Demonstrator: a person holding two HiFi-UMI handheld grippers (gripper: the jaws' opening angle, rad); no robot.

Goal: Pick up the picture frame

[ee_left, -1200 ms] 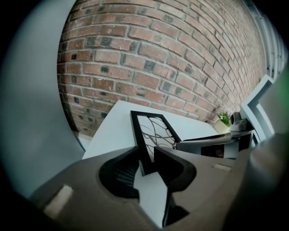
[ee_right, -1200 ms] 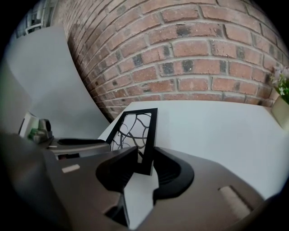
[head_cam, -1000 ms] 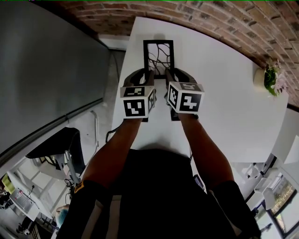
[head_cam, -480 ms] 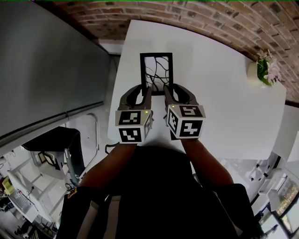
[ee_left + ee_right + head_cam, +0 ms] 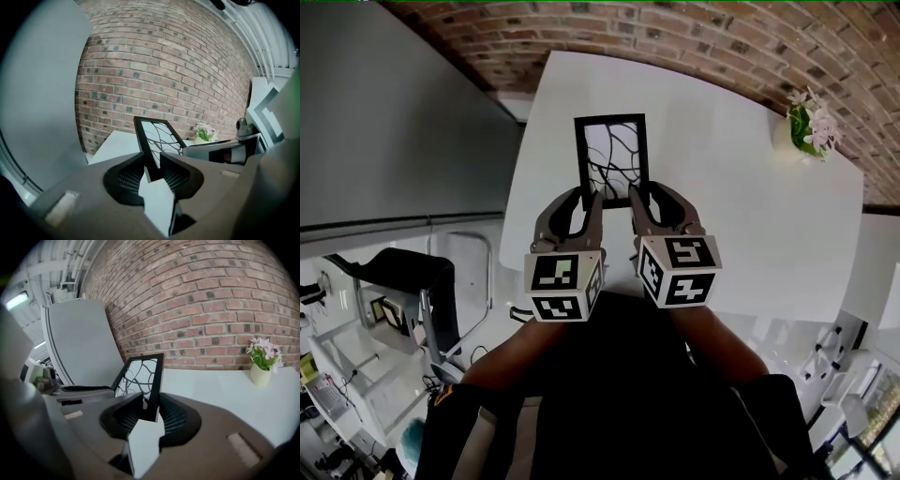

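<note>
A black picture frame (image 5: 610, 150) with a branch-line pattern on white hangs above the white table (image 5: 731, 197), its far end tipped upward. My left gripper (image 5: 592, 199) is shut on the frame's near left corner, and my right gripper (image 5: 636, 197) is shut on its near right corner. In the left gripper view the frame's edge (image 5: 157, 138) runs between the two dark fingers (image 5: 126, 176). The right gripper view shows the other side rail (image 5: 151, 380) pinched the same way between its fingers (image 5: 178, 416).
A small pot of pink flowers (image 5: 807, 127) stands at the table's far right edge, also seen as the pot (image 5: 261, 361). A brick wall (image 5: 694, 37) runs behind the table. A grey panel (image 5: 384, 112) is at the left. Office clutter lies on the floor below.
Both grippers have risen and drawn back toward me with the frame between them. The frame has come up off the table.
</note>
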